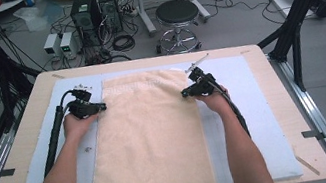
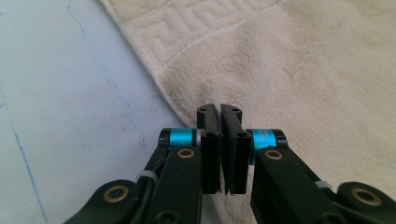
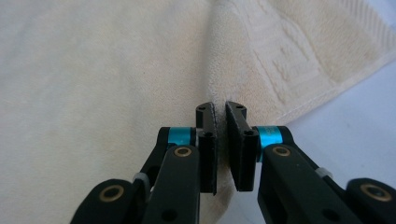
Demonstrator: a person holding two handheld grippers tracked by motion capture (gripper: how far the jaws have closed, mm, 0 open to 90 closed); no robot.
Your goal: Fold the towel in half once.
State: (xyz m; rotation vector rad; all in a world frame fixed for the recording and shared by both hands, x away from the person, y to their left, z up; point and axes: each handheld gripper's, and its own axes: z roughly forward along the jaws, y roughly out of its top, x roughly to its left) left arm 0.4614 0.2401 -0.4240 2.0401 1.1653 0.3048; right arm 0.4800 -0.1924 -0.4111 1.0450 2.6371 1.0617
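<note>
— Where's the towel [image 1: 147,145] lying?

— Flat and lengthwise down the middle of the surface [image 1: 17,142], on a pale blue mat [image 1: 250,106]. Its near end hangs just over the edge closest to the person, and the far end, with a woven key-pattern border, stops short of the mat's far edge.

— And the hands?

— One on each long side, up near that far end. The left tool [image 1: 101,106] is at the towel's left edge, the right tool [image 1: 185,92] at the right edge, about level with each other.

— Are they holding it?

— Both are pinched closed. Looking along the left tool [image 2: 219,109], its jaws are nearly together with the towel's edge caught between them, the cloth puckered just ahead. The right tool [image 3: 219,108] is the same: jaws squeezed in on a raised ridge of towel [image 3: 116,93] beside the patterned border.

— Anything else around?

— A black stool [image 1: 177,15] stands on the floor beyond the surface, with computer towers [image 1: 96,9] and loose cables [image 1: 124,41] to its left.
</note>
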